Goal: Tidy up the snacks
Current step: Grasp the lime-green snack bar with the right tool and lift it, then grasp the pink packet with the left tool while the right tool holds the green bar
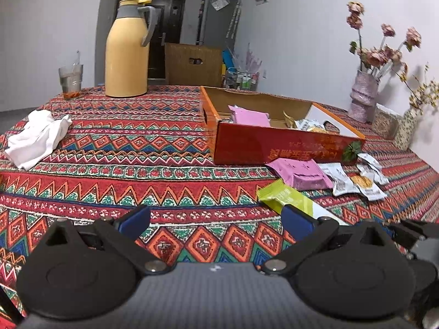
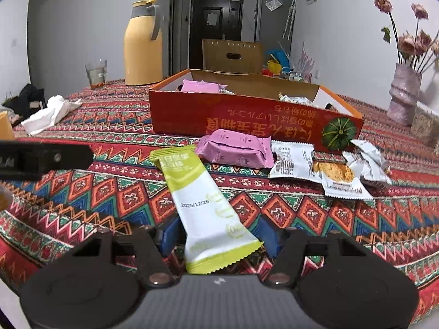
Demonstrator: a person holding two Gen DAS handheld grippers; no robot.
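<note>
On the patterned tablecloth [image 2: 82, 189], an open red-orange cardboard box [image 2: 247, 118] stands near the table's middle, printed text upside down on its front wall beside a green pumpkin picture. Inside the box lie a pink packet [image 2: 203, 85] toward the left and several pale wrapped snacks [image 1: 307, 124] toward the right. Against the foot of the box's front wall rests a second pink snack packet [image 2: 236, 152]; just beside it, to the right, lie white sachets [image 2: 293, 161], one showing a golden biscuit [image 2: 336, 171].

Right gripper [image 2: 218, 235]: its blue-padded fingers [image 2: 168, 234] stand at either side of a green-and-white snack bar [image 2: 203, 203], which lies lengthwise between them, pointing toward the box; whether the pads press on the wrapper cannot be told. The bar carries a printed date.

Left gripper [image 1: 215, 220]: fingers spread wide apart over the cloth, holding nothing; the same green-and-white bar [image 1: 285, 198] shows just beyond its right finger.

Background: a yellow thermos jug [image 1: 126, 52] and a drinking glass [image 1: 70, 81] stand at the far edge; a crumpled white cloth [image 1: 35, 137] lies to the left; a vase of dried pink flowers [image 1: 365, 96] stands at the right by the wall.
</note>
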